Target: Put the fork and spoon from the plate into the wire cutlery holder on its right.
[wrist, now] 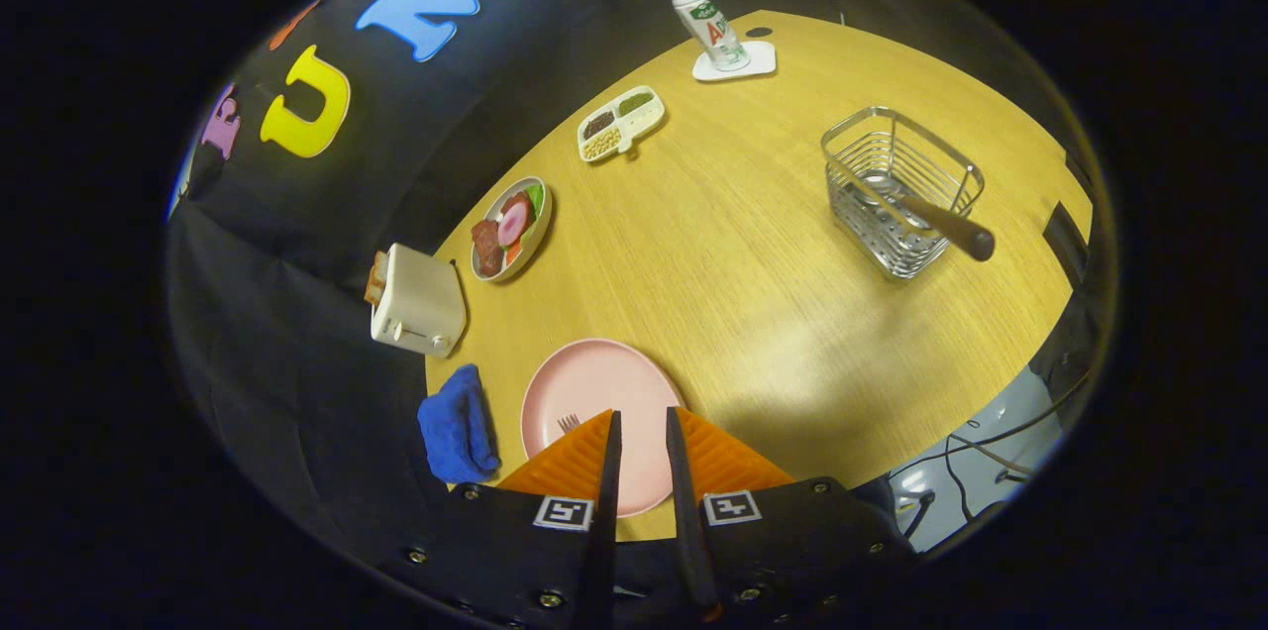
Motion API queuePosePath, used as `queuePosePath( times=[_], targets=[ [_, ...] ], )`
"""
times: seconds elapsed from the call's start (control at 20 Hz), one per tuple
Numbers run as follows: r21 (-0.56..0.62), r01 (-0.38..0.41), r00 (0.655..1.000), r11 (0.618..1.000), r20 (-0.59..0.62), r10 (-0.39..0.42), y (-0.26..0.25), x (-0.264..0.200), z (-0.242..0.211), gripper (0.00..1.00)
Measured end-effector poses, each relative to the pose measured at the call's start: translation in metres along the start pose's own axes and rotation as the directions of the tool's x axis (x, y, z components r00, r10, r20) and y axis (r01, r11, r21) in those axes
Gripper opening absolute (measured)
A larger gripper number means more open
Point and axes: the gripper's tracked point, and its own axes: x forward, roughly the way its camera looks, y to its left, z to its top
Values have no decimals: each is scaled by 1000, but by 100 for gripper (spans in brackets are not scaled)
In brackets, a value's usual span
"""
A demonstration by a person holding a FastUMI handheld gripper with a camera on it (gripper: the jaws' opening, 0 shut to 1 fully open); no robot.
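Gripper (pixel 642 424) poised over the near part of the pink plate (pixel 594 382), fingers parted by a narrow gap, nothing between them, only bare plate showing in the slot. Fork (pixel 568 423) lying on the plate just left of the left finger, tines alone visible, the rest hidden beneath that finger; contact between finger and fork impossible to judge. Plate resting near the near edge of the wooden table (pixel 733 244).

Just left of the plate, a crumpled blue cloth (pixel 456 434) at the table's edge. Farther left and a little beyond, a cream toaster (pixel 418 301) with a slice of bread in its slot. Beyond the toaster, a small plate of food (pixel 511 228), then farther off a divided tray (pixel 620 123) with dark, green and pale contents. At the far side of the table, a bottle (pixel 708 26) standing on a white coaster (pixel 735 63).

Well to the right of the plate and farther away, the wire cutlery holder (pixel 899 189) standing upright on the table, well apart from the fingers. Spoon (pixel 926 214) already inside it, bowl down in the basket, brown handle leaning out over the near right rim.

Off the table's right near corner, cables (pixel 976 447) on a pale floor.
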Motion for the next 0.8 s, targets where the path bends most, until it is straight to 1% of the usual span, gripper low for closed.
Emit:
queuePosePath(
  times=[0.25, 0.45, 0.6, 0.8],
  targets=[
    [-55, -34, 995, 998, -99, 29, 29, 21, -37, 26],
    [-108, -61, 981, 992, -189, 40, 50, 34, -73, 26],
    [-149, -76, 968, 986, -250, 37, 58, 40, -99, 26],
    [-187, -72, 949, 980, -316, 9, 57, 43, -127, 26]
  ],
)
